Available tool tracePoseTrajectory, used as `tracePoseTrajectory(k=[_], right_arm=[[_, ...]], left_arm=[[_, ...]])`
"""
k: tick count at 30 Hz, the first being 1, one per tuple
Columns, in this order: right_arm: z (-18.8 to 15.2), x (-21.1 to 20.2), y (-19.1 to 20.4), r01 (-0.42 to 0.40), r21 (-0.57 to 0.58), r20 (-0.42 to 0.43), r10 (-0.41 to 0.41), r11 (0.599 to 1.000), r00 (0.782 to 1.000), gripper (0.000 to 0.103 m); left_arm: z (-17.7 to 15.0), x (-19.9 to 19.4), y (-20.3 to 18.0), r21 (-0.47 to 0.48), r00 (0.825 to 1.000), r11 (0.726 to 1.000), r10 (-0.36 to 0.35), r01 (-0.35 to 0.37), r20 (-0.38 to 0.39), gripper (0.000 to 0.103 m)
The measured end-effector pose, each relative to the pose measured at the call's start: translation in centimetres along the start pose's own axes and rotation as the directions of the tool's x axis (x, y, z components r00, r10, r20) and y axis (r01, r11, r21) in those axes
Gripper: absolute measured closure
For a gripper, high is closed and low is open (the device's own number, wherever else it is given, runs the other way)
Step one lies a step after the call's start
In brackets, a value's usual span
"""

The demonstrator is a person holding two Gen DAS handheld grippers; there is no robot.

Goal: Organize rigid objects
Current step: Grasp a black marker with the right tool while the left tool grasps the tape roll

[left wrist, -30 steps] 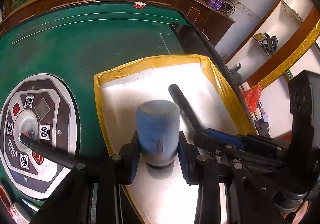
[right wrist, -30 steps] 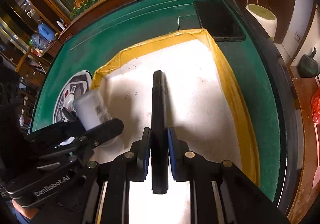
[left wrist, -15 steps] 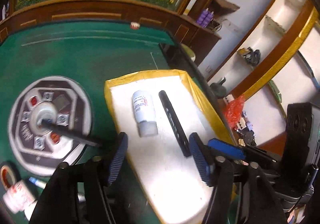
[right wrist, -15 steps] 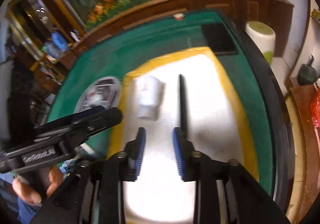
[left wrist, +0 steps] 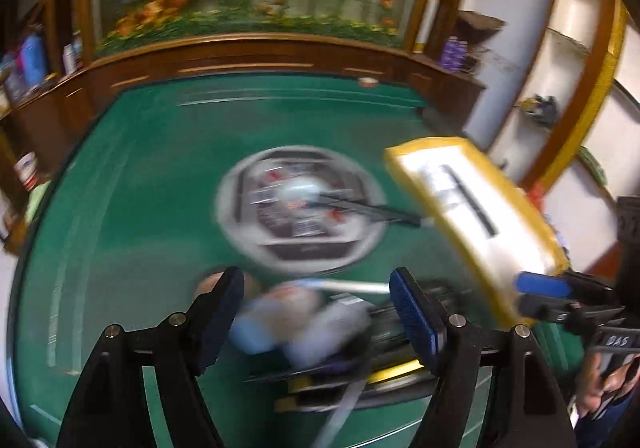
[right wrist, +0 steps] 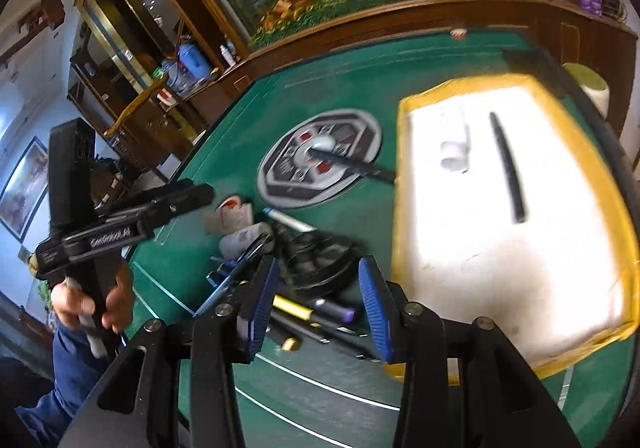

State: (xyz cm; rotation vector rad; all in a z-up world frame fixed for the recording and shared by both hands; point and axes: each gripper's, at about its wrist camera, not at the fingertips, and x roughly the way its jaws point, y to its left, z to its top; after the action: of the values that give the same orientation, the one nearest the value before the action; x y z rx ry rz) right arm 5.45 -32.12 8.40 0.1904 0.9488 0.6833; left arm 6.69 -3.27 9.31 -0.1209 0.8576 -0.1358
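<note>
Right wrist view puts the pile (right wrist: pixel 304 268) of unsorted things on the green bench (right wrist: pixel 320 388) just past your right gripper (right wrist: pixel 316 300), at twelve o'clock. Its jaws have just been opening and stand spread and empty. A yellow-and-black pen (right wrist: pixel 296 308) lies crosswise, nine to three (awkward). The left gripper (left wrist: pixel 318 312), jaws spread wide and empty, hangs over the same pile; neither is clearly nearer.

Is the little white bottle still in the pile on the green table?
No, the white bottle lies on the yellow-edged tray, beside the black pen.
</note>
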Motion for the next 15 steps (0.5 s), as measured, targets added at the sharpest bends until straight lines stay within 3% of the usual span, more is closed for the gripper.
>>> tracePoseTrajectory(k=[4,6,10,15], right_arm=[[-0.7,1.0,1.0,-0.014,0.001,-0.025,0.014,1.0,1.0,0.062],[-0.8,1.4,1.6,-0.013,-0.006,-0.032,0.013,1.0,0.999,0.062],[-1.2,1.8,2.4,-0.017,-0.021,-0.044,0.016,1.0,0.999,0.062],[-1.7,2.2,2.7,-0.022,-0.032,-0.062,0.02,0.999,0.998,0.062]], left_arm=[[-0.8,0.3,5.4,-0.114,0.999,0.993,0.025,-0.027,-0.023,0.024],[-1.1,1.7,7.0,-0.158,0.997,0.987,0.016,-0.027,-0.072,0.024],[-1.0,4.9,8.5,-0.197,0.99,0.976,0.068,-0.092,-0.126,0.024],[-0.5,7.8,8.5,-0.216,0.985,0.973,0.051,-0.087,-0.166,0.024]])
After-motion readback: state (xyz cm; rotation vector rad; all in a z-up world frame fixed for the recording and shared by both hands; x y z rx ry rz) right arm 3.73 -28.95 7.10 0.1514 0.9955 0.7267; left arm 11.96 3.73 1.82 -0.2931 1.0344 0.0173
